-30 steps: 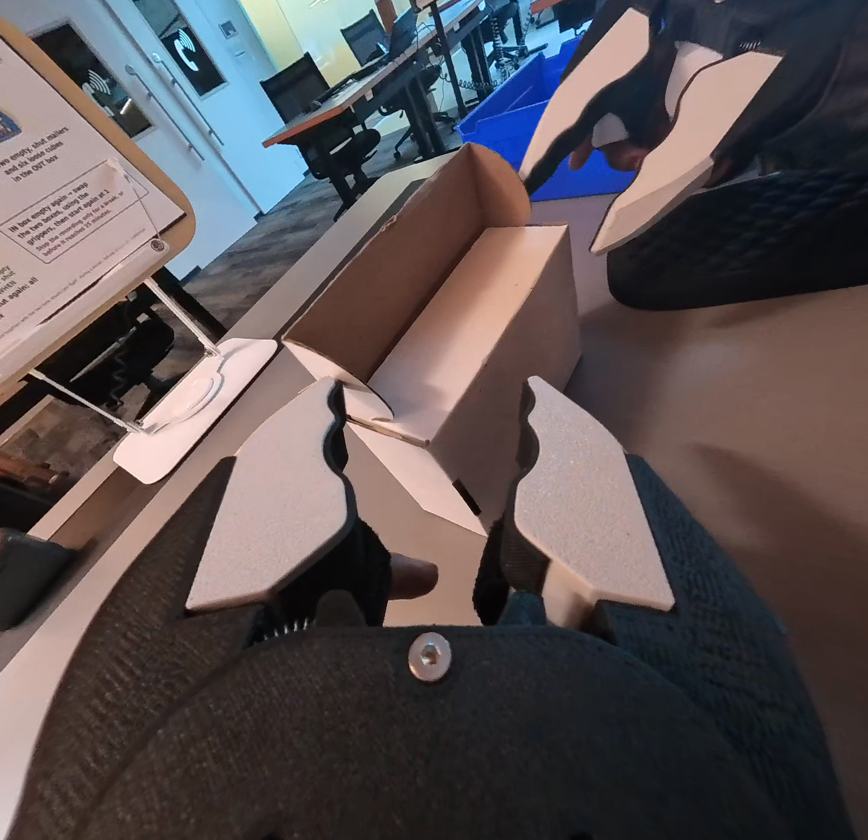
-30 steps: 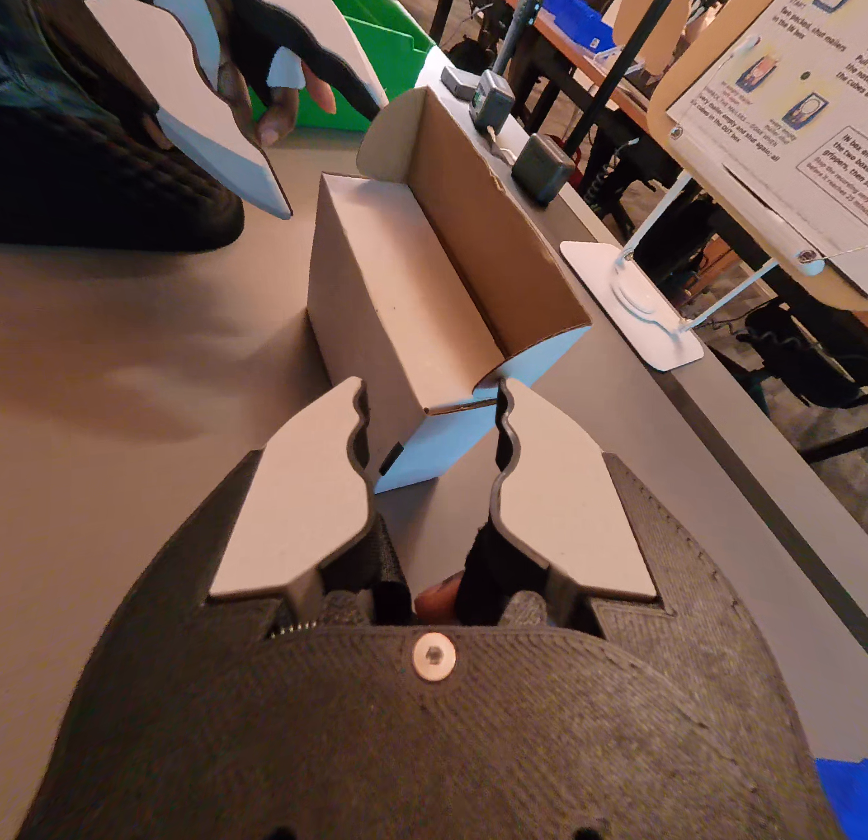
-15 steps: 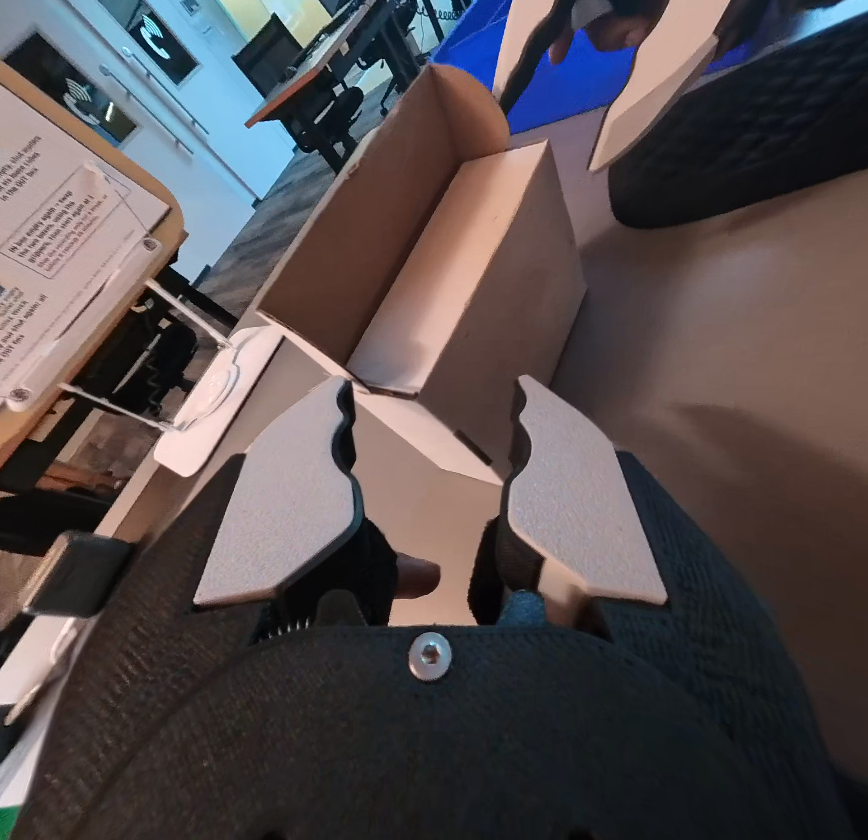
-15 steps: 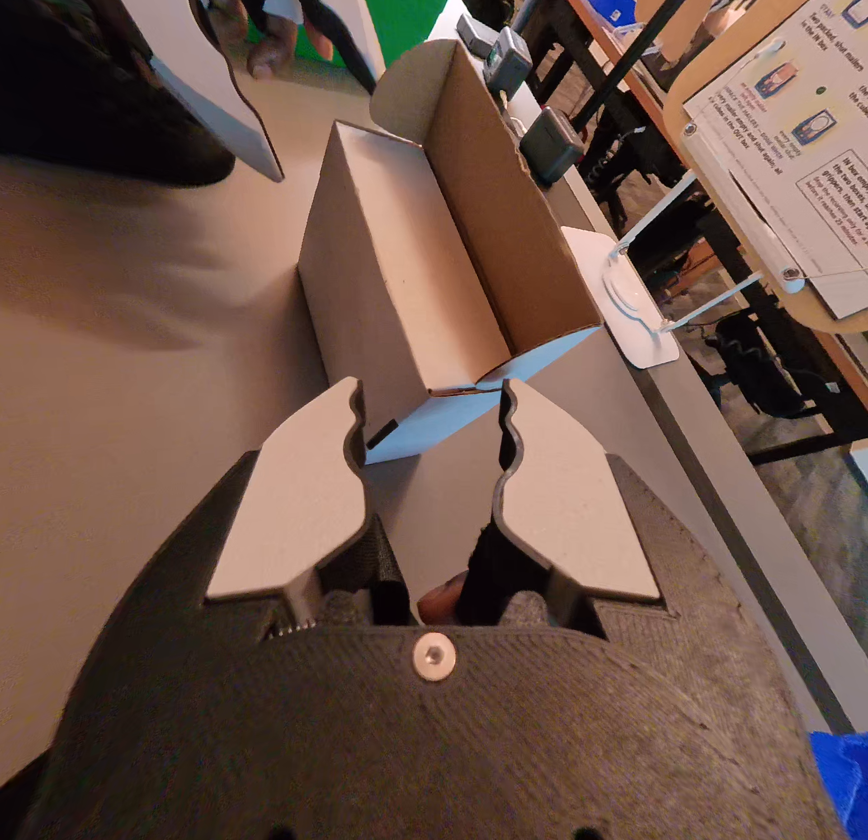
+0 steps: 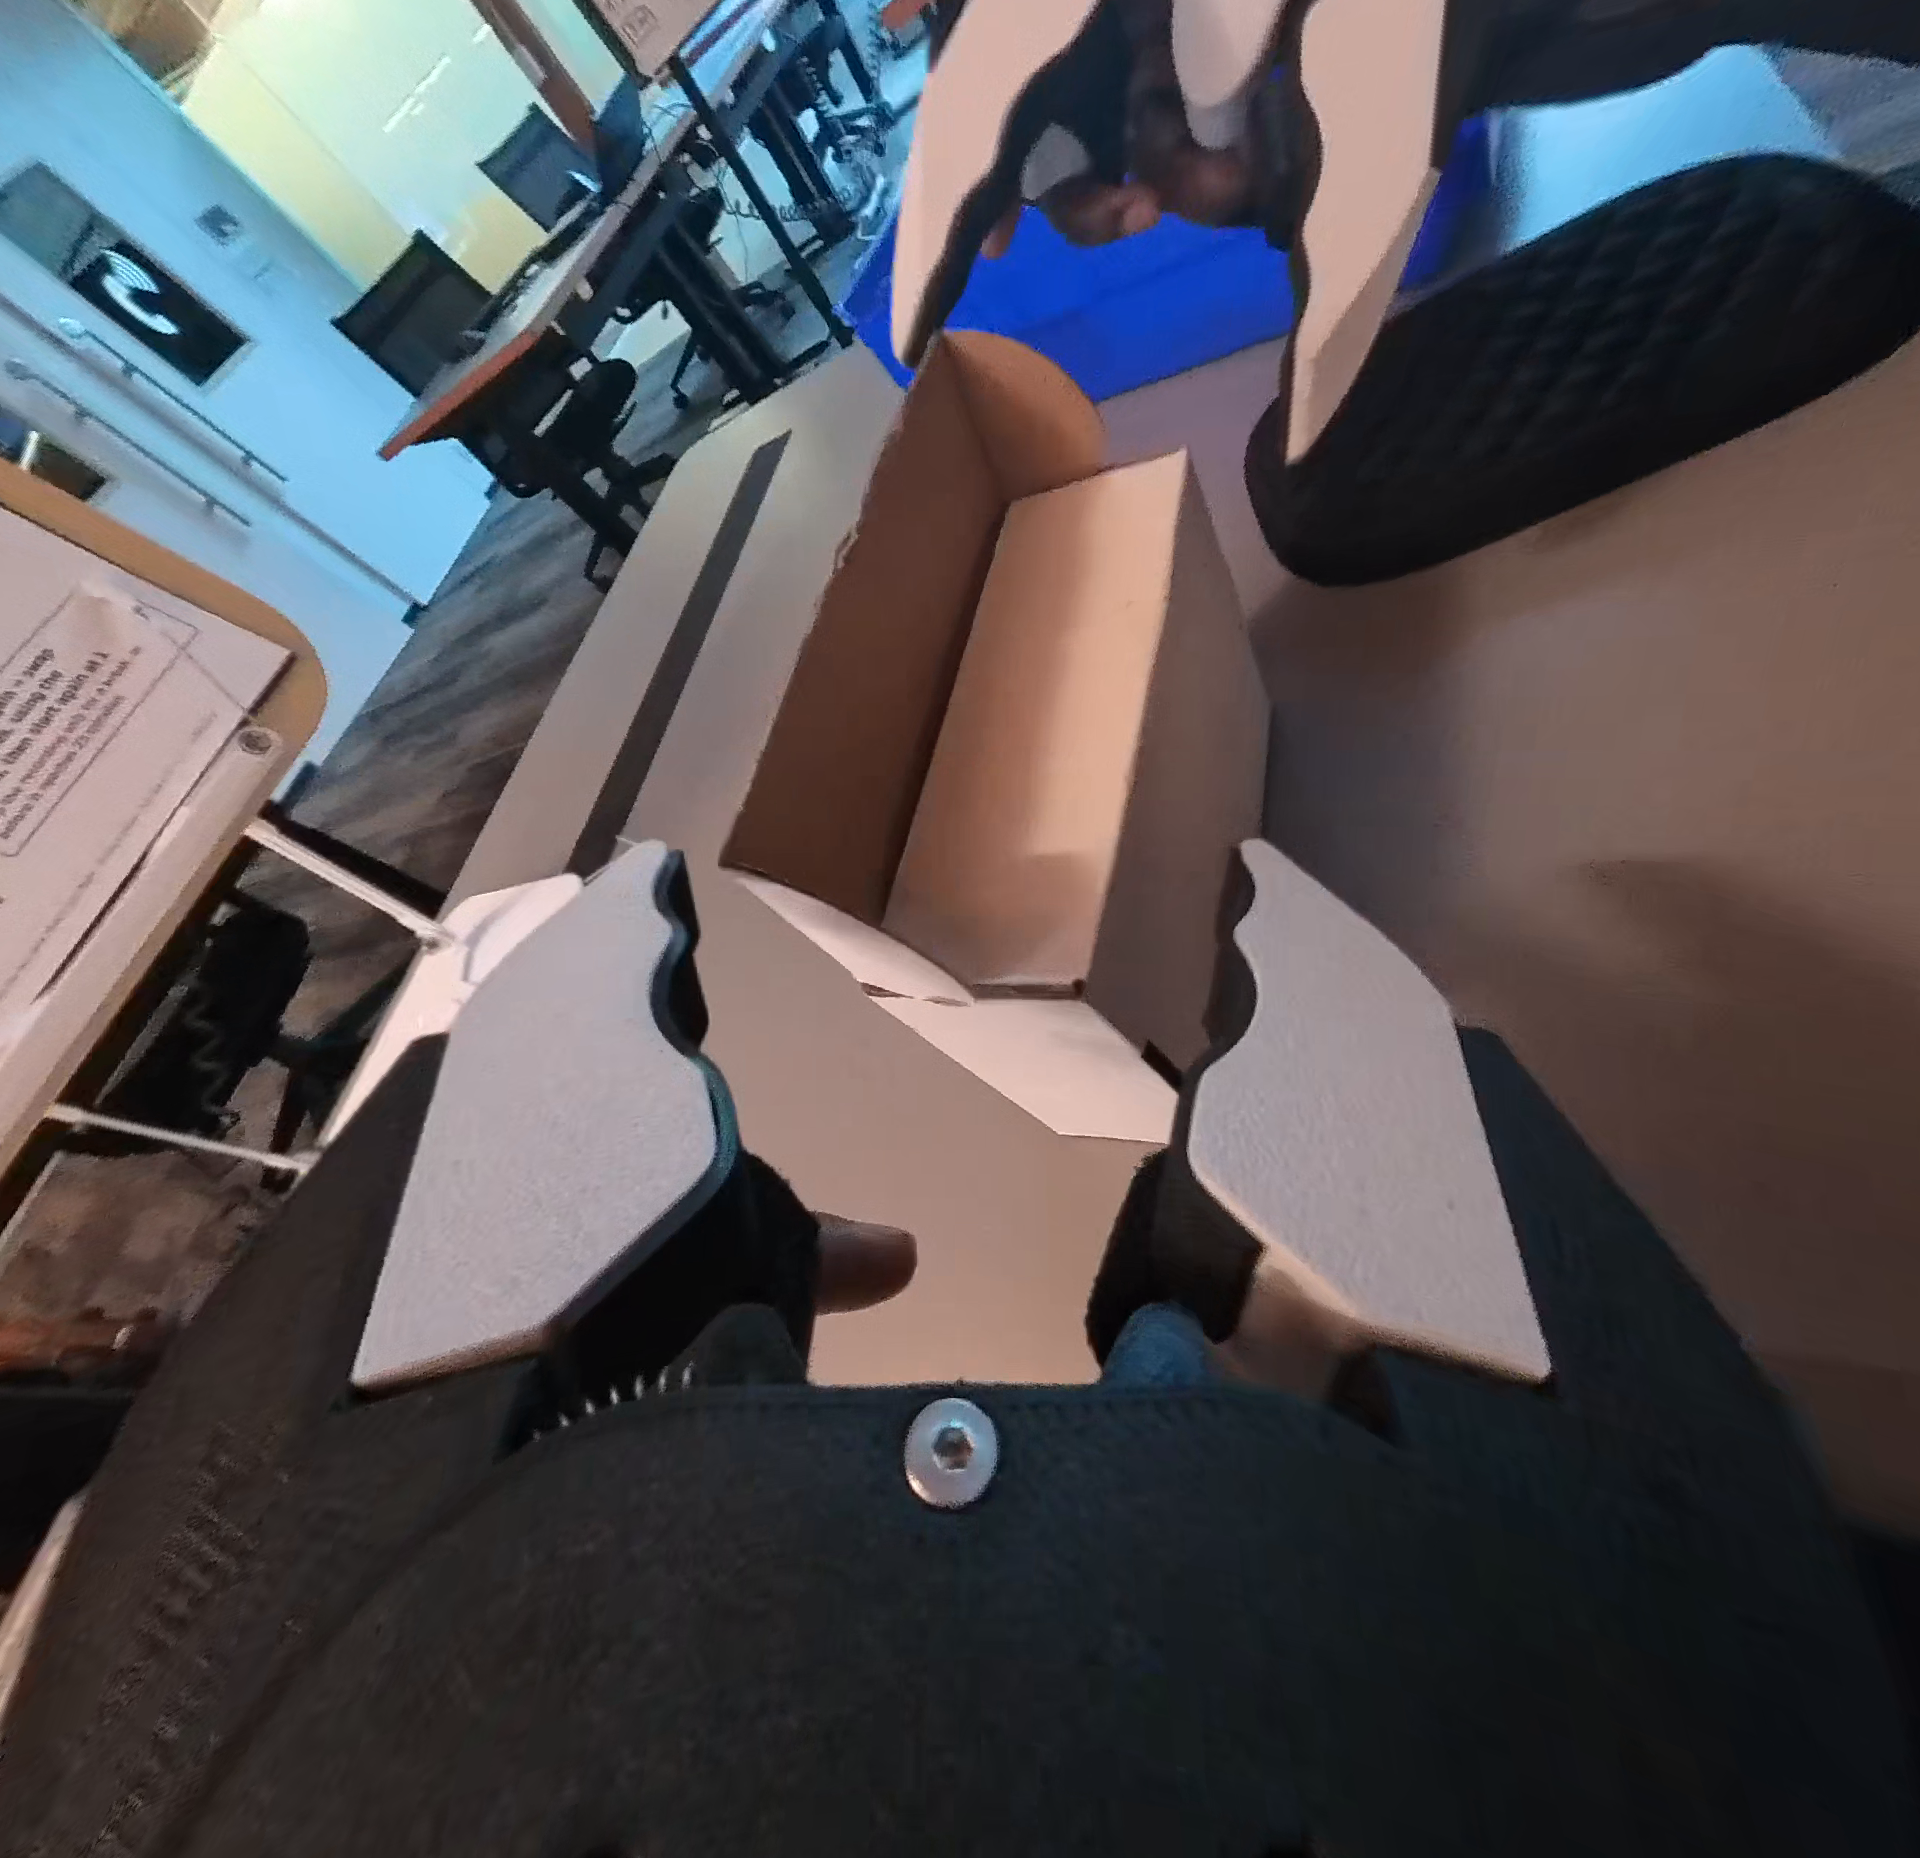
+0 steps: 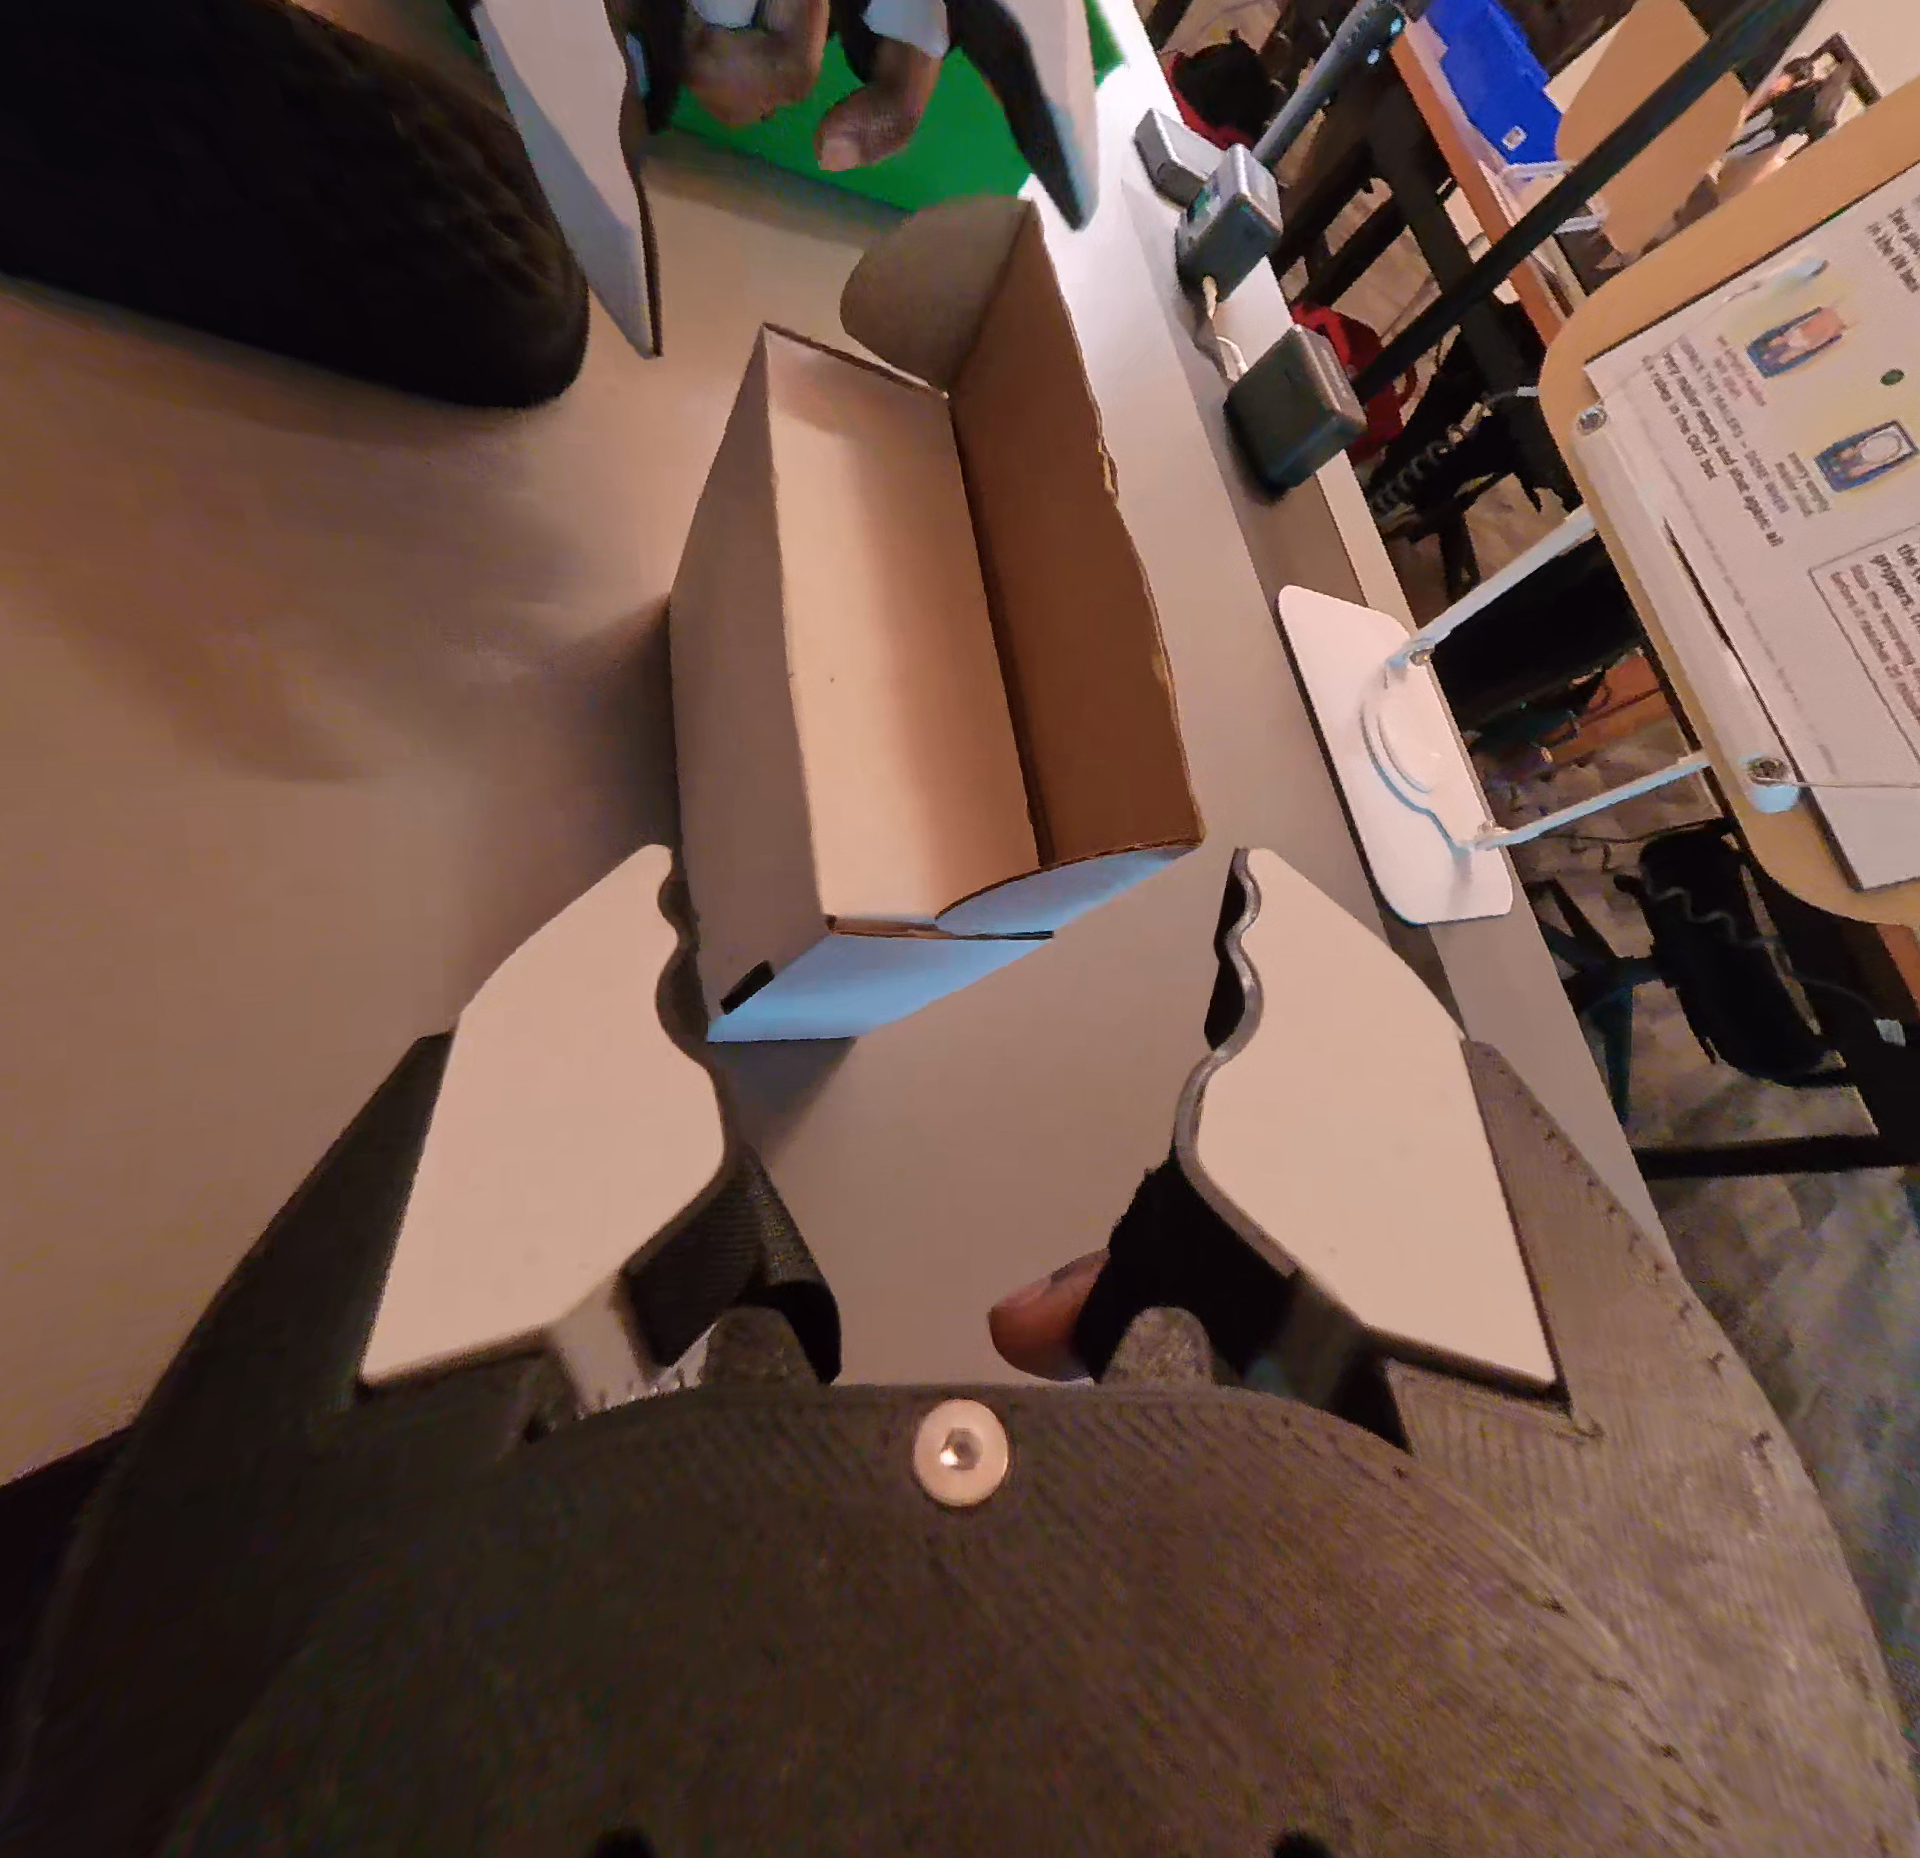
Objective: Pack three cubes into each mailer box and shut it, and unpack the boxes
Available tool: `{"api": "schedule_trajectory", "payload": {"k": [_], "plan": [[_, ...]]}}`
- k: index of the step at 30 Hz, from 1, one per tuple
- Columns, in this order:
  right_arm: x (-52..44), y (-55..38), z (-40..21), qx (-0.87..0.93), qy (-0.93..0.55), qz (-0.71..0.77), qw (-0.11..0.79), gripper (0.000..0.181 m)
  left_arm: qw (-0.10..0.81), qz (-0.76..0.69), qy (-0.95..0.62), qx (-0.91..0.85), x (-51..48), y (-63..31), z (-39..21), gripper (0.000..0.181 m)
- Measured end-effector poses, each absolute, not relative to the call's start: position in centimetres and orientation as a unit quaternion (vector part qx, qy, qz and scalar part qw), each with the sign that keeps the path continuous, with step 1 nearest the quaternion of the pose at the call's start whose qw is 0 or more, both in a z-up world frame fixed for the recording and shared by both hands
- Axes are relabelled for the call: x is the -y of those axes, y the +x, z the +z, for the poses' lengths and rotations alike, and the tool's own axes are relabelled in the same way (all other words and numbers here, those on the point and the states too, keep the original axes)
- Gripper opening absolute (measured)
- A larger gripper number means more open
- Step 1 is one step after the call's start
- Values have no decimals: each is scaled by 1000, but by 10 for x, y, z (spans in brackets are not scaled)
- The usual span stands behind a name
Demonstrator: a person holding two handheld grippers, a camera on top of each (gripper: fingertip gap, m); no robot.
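Note:
A cardboard mailer box [image 5: 1081, 728] [image 6: 873, 624] lies on the tan table [image 6: 312, 665]. Its brown lid flap [image 6: 1049, 520] with rounded ears stands up along the far side. I see no cubes, and I cannot see inside the box. My left gripper [image 5: 956, 863] is open and empty at one white end of the box, fingers either side of it and not touching. My right gripper [image 6: 948, 863] is open and empty at the opposite end. Each gripper also shows open above the far end in the other's view: the right gripper [image 5: 1101, 385], the left gripper [image 6: 862, 270].
An instruction board on a wire stand [image 6: 1766, 582] [image 5: 104, 728] stands past the table's far edge, with its white base [image 6: 1392, 759] on the table. Small grey devices [image 6: 1288, 416] sit on that edge. A green bin [image 6: 935, 146] and a blue bin [image 5: 1143, 291] lie beyond the box ends. Tip to tip, the grippers are about 12 centimetres apart.
Both grippers have opened wider. Both have moved in over the ends of the box and tilted to look down its length. The box has stayed in place.

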State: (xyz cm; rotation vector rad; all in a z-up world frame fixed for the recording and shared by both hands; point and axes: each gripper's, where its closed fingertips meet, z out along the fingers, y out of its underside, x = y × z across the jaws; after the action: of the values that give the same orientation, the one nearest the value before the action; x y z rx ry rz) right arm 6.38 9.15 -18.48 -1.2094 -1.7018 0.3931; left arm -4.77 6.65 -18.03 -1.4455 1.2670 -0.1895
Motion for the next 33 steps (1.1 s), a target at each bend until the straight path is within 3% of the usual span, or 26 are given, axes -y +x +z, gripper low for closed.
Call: {"api": "schedule_trajectory", "payload": {"k": [12, 20, 25, 33], "plan": [[-101, 63, -190, 697, -471, 93, 533, 66, 604, -6, -601, -523, -73, -46, -183, 69], [-102, 64, -191, 702, -470, 76, 529, 67, 600, -23, -640, -479, -68, -58, -182, 81], [-102, 64, -191, 703, -471, 75, 527, 67, 557, -49, -678, -477, -51, -58, -206, 67], [-103, 67, -190, 699, -479, 78, 526, 66, 563, -62, -664, -488, -49, -47, -201, 65]]}}
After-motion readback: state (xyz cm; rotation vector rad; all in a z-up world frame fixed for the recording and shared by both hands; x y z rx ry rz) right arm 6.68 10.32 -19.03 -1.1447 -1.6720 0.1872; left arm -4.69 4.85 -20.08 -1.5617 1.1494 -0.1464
